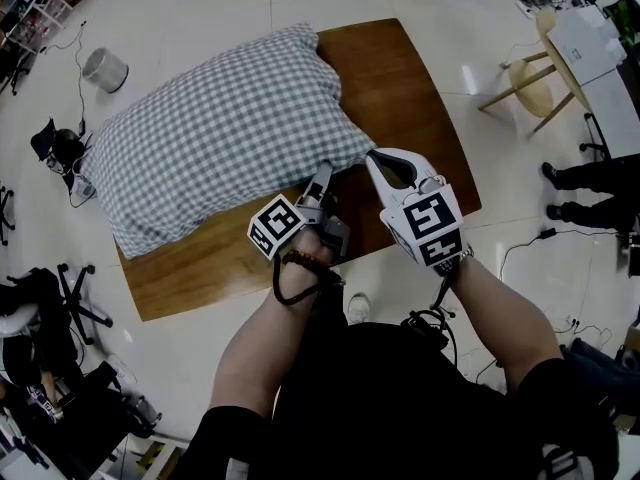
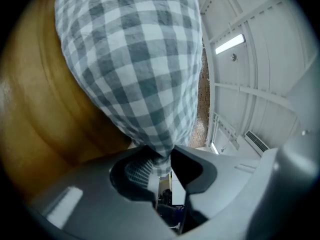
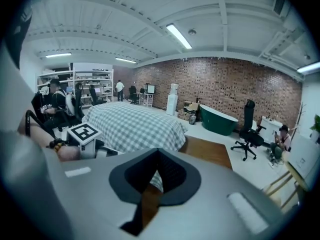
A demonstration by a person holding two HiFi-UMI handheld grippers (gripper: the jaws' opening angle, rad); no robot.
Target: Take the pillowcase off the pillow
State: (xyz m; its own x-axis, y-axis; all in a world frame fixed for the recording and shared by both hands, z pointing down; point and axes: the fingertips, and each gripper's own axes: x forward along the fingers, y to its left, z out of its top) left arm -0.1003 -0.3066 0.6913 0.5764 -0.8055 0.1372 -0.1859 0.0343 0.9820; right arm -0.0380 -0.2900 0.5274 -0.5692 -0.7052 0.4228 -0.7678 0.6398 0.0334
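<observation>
Pillowcase (image 1: 225, 133), grey-checked and still filled, lies across the far left of the wooden counter (image 1: 400, 78). My left gripper (image 1: 324, 174) is clamped on its near right corner. My right gripper (image 1: 373, 156) sits just beside it, jaws together and empty.

My view: a brick-walled workshop
Glossy white floor (image 1: 220, 8), wooden table (image 1: 400, 78) at centre, pale wooden stool (image 1: 530, 88) beyond its far right corner; brick wall (image 3: 240, 84), green bathtub (image 3: 218, 120), office chair (image 3: 248, 131), lit ceiling strip lights (image 3: 179, 36).
</observation>
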